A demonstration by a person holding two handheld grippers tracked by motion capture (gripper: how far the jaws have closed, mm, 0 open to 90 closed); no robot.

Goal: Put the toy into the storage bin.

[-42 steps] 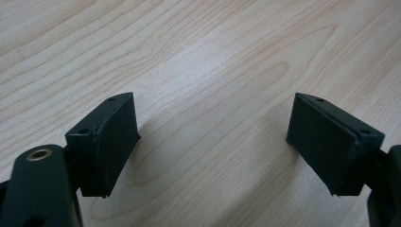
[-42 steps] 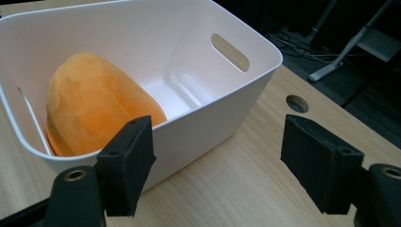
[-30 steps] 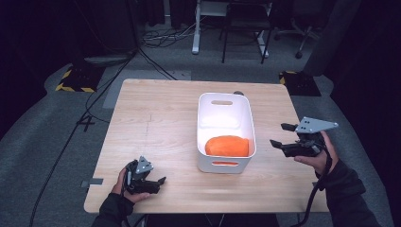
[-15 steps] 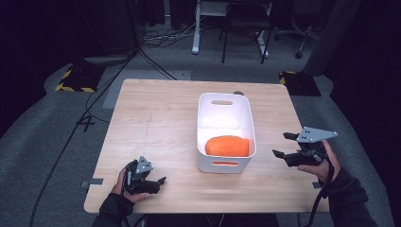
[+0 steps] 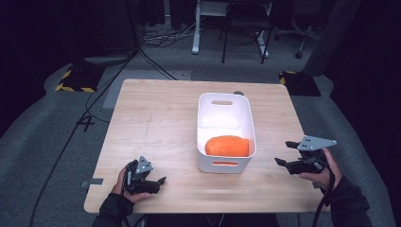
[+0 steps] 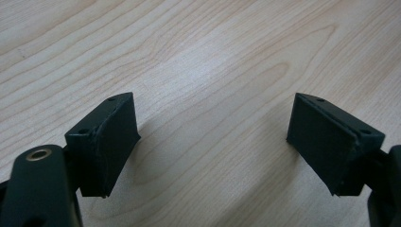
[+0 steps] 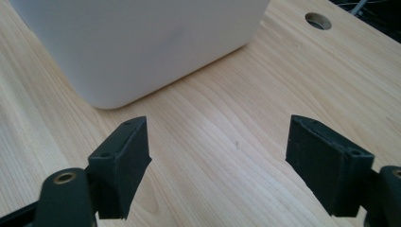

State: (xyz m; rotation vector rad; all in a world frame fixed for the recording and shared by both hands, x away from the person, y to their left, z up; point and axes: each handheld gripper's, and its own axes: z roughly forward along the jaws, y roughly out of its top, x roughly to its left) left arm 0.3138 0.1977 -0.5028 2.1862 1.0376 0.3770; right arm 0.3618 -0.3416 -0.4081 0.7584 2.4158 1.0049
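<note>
Pale wood with a fine grain makes up the rectangular tabletop point(image 5: 156, 123), and a white plastic bin with cut-out handles point(image 5: 226, 107) stands on its right half, lengthwise away from the person. Inside the bin, at the near end, lies an orange rounded block-shaped object point(image 5: 227, 146); the far end of the bin floor is bare. The left gripper point(image 5: 160, 180) rests low at the table's near-left corner in the person's left hand point(image 5: 124, 187); its own view shows both black jaws spread wide over bare wood with nothing between them. The right gripper point(image 5: 285, 153) is held by the right hand point(image 5: 320, 171) at the table's right edge, just beside the bin's near corner, jaws likewise wide apart and empty.
</note>
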